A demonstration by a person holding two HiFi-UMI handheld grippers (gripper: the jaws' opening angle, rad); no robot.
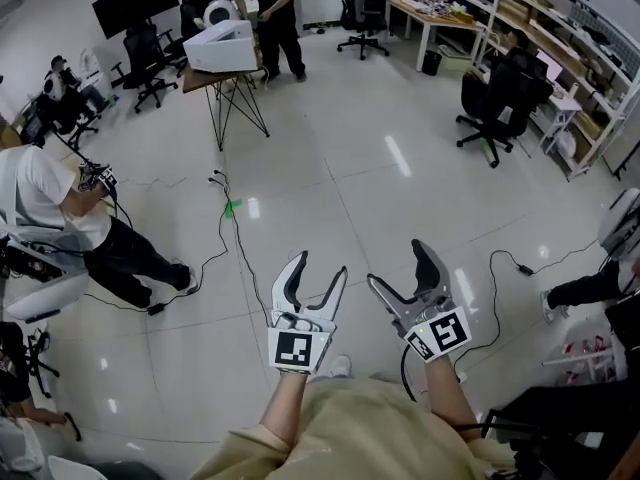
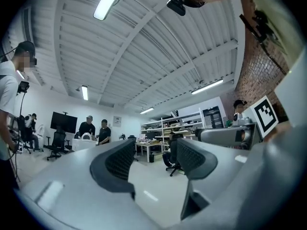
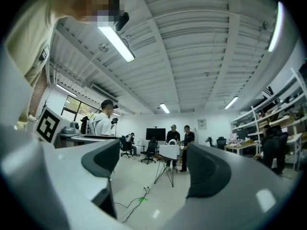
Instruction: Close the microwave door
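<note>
Reaching both forearms out ahead over the shiny floor point(image 1: 330, 168), side by side, tipping slightly upward. Holding the left gripper point(image 1: 322, 265) with jaws parted, pinching nothing; holding the right gripper point(image 1: 395, 263) just beside it, likewise parted and empty. Facing the white microwave point(image 1: 222, 45), sitting well away on a folding table point(image 1: 243, 103) across the room
</note>
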